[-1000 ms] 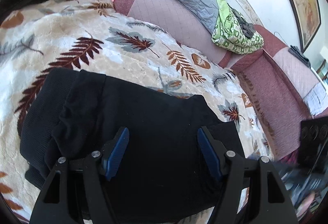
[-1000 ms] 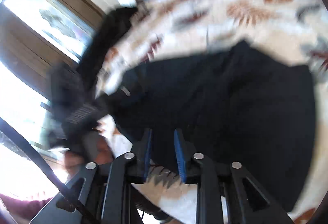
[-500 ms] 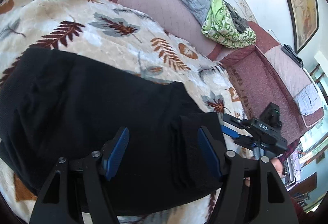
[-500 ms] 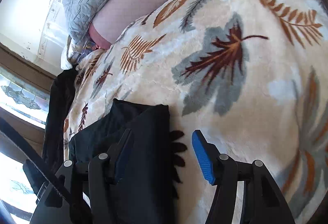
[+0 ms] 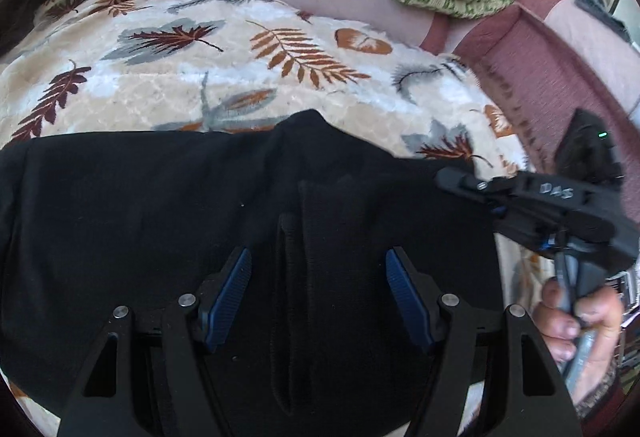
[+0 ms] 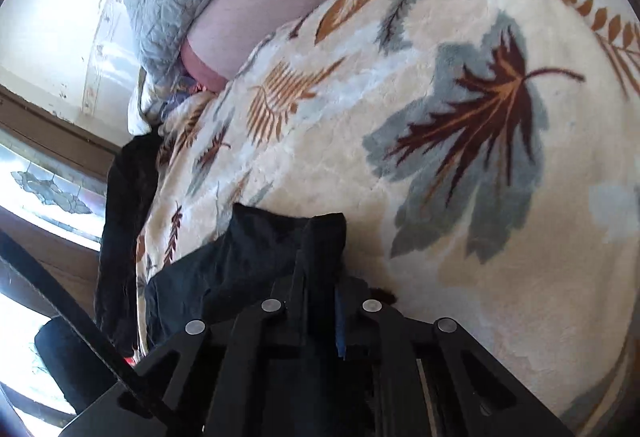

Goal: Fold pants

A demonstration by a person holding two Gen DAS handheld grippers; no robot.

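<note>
Lying under the spread left tool [image 5: 318,301], black pants [image 5: 160,221], corner pinched in right tool [image 6: 320,301].

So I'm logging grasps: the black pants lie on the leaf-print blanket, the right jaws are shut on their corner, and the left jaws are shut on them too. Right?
Not quite: the left gripper is open, its jaws spread above the black pants, as the left wrist view shows. The pants do lie on the leaf-print blanket, and the right gripper is shut on their corner.

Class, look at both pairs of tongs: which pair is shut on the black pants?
The right tongs: their blue pads pinch a corner of the pants. The left tongs hover wide open above the cloth.
</note>
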